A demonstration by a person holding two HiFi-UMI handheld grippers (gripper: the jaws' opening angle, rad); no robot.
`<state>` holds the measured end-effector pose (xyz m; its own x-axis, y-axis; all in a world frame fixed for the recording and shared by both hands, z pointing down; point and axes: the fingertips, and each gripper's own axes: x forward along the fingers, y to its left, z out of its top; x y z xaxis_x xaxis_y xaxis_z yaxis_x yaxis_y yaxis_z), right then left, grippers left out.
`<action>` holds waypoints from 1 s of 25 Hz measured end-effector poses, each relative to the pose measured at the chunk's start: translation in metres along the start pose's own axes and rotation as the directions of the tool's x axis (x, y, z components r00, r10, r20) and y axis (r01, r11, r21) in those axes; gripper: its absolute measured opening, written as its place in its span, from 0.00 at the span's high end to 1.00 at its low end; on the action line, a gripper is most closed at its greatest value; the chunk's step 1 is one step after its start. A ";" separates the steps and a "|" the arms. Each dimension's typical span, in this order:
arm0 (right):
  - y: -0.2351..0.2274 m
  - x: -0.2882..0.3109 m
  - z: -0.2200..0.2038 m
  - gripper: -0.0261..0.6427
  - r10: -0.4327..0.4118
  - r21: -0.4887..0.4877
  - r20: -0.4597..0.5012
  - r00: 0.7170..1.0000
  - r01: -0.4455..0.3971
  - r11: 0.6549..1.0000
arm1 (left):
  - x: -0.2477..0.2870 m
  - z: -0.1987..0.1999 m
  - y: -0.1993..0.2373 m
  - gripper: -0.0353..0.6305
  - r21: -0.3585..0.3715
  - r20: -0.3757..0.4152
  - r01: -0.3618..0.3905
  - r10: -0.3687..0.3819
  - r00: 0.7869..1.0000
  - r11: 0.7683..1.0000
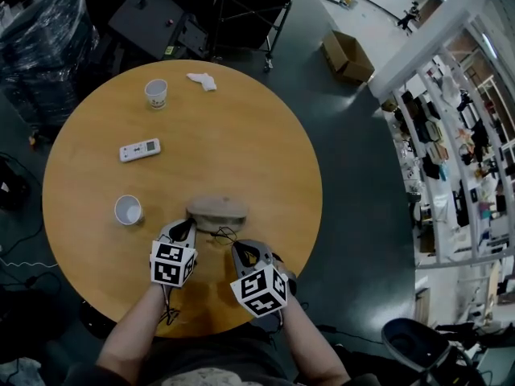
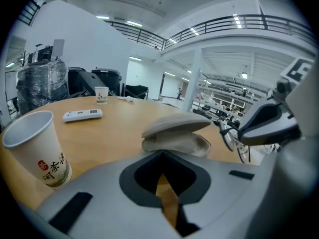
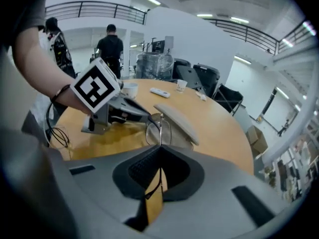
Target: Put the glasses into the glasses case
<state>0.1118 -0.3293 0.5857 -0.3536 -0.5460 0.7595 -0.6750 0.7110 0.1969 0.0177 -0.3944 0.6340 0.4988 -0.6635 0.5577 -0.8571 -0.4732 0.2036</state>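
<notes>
The right tool [image 3: 160, 146] pinches the glasses [image 3: 158, 127] by the open case [image 1: 217, 210] at the counter's [image 1: 241, 119] near edge. The left tool [image 2: 162, 153] is closed and empty; the nearby cup [image 2: 37, 148] bears Chinese characters.

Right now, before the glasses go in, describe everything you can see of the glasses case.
The glasses case is a beige clamshell, seemingly fabric-covered with a soft paler lining. It lies open, its lid propped above the lower shell. It rests on the round wooden table, near the person's edge. The glasses hang close by its open side; whether they touch it is unclear.
</notes>
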 end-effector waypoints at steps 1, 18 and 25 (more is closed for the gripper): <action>-0.003 0.006 0.001 0.97 -0.005 -0.038 -0.025 1.000 0.004 0.999 | 0.000 0.000 0.000 0.94 0.005 0.000 -0.001 0.001 1.000 1.000; -0.020 0.076 0.029 0.97 -0.148 -0.476 -0.101 0.984 0.082 0.876 | 0.002 0.000 -0.001 0.94 0.037 0.009 -0.006 0.006 1.000 0.999; -0.020 0.095 0.035 0.97 -0.130 -0.525 -0.111 0.985 0.053 0.849 | 0.001 0.002 -0.001 0.94 0.027 0.021 0.005 -0.006 1.000 1.000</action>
<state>0.0694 -0.4107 0.6322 -0.1890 -0.5809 0.7917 -0.2517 0.8080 0.5328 0.0193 -0.3960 0.6331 0.5061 -0.6731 0.5392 -0.8508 -0.4919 0.1846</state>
